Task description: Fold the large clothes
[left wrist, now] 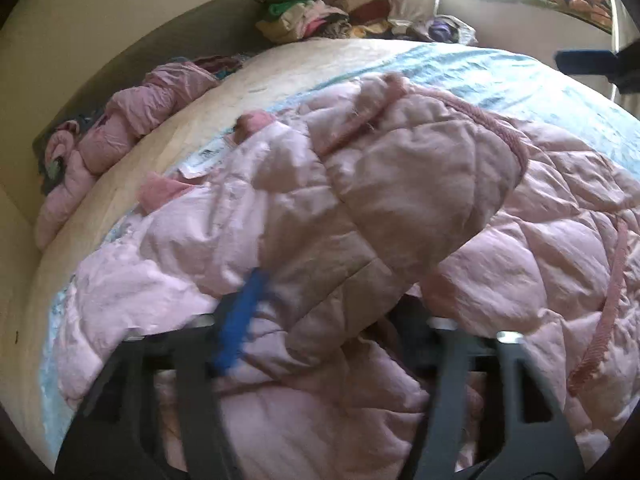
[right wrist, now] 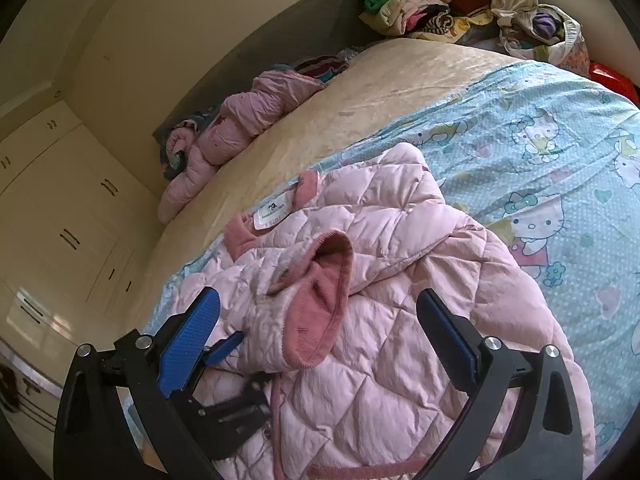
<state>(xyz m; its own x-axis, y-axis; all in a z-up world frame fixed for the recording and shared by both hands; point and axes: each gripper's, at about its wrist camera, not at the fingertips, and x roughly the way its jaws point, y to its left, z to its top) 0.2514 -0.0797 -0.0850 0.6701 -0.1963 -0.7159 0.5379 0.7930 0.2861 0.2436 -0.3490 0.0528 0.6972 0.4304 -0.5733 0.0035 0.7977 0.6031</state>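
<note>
Right wrist view: a bed (right wrist: 380, 92) carries the work, with a bare beige mattress on its far half and a light blue cartoon-print sheet (right wrist: 560, 152) over the near half. Cream wardrobe doors (right wrist: 60, 208) with dark handles stand past the bed's left edge. One heap of mixed clothes (right wrist: 420, 4) sits at the far end of the bed. One second pink padded garment (right wrist: 240, 128) lies bunched along the far left edge, beside the dark headboard.

One pink quilted jacket (right wrist: 380, 320) lies flat on the sheet, nearest the cameras. Its long axis runs from the collar, at upper left near the white label (right wrist: 272, 210), down toward the lower right. One sleeve is folded across the body, its ribbed darker-pink cuff (right wrist: 320, 300) facing the camera.

Right tongs (right wrist: 320, 320) are released, pads wide apart above the jacket, gripping nothing. Left tongs (left wrist: 332, 320) are also released: in the left wrist view the sleeve drapes between the spread fingers, and only the blurred left blue pad (left wrist: 240, 320) shows, clear of the fabric on that side. Two tongs are present in total.
</note>
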